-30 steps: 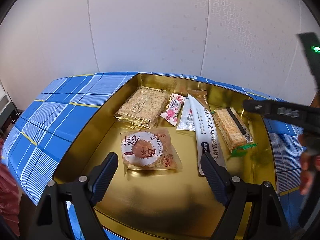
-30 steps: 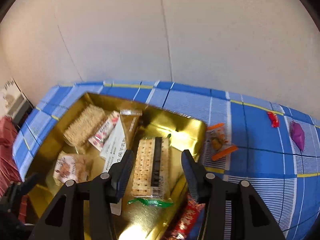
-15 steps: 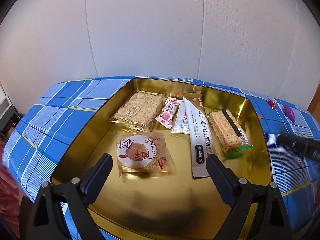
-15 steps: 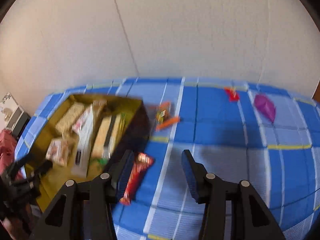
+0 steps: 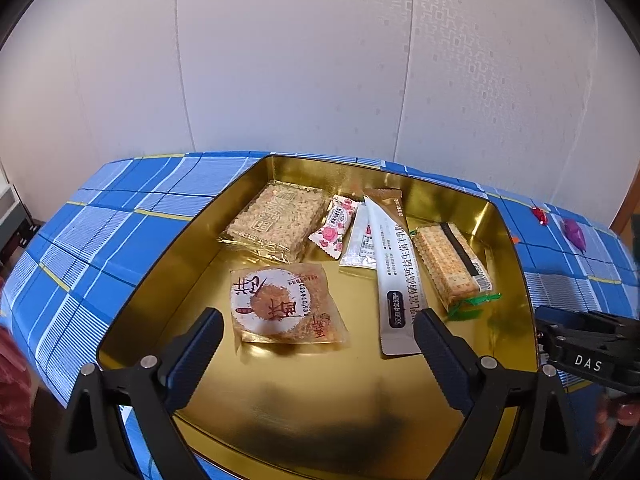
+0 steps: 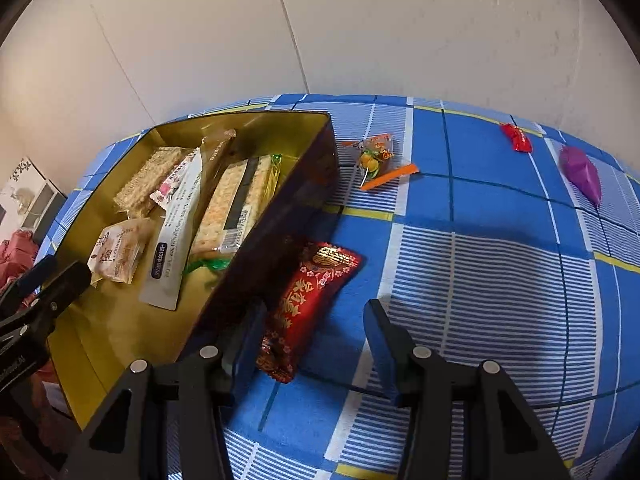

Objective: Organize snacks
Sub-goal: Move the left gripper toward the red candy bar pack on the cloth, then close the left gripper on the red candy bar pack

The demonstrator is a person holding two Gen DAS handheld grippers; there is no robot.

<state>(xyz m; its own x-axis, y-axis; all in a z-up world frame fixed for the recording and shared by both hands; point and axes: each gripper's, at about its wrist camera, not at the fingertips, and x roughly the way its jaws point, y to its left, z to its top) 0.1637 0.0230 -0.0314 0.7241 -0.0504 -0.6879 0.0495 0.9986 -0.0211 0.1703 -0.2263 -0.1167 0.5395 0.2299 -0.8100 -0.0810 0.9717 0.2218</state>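
The right hand-held gripper (image 6: 312,340) is angled steeply down over the desk (image 6: 500,280), its jaws apart and gripping nothing, with the red snack packet (image 6: 308,304) lying just ahead of its left finger, pressed against the dark outer wall of the gold tin (image 6: 120,320). To take the packet well, I judge the gripper should shift a little toward the tin so both fingers straddle the packet's narrow width, then close across the middle instead of on the crimped end, which could slip. The tin wall leaves little room for the left finger, so nudging the packet clear first may help. The left hand-held gripper (image 5: 316,352) hangs tilted down over the near part of the tin, jaws spread wide and empty; the round cake packet (image 5: 280,304) lies just beyond its fingertips. Farther ahead of the right gripper, an orange candy packet (image 6: 376,156), a small red sweet (image 6: 516,138) and a purple sweet (image 6: 580,172) lie loose on the cloth.
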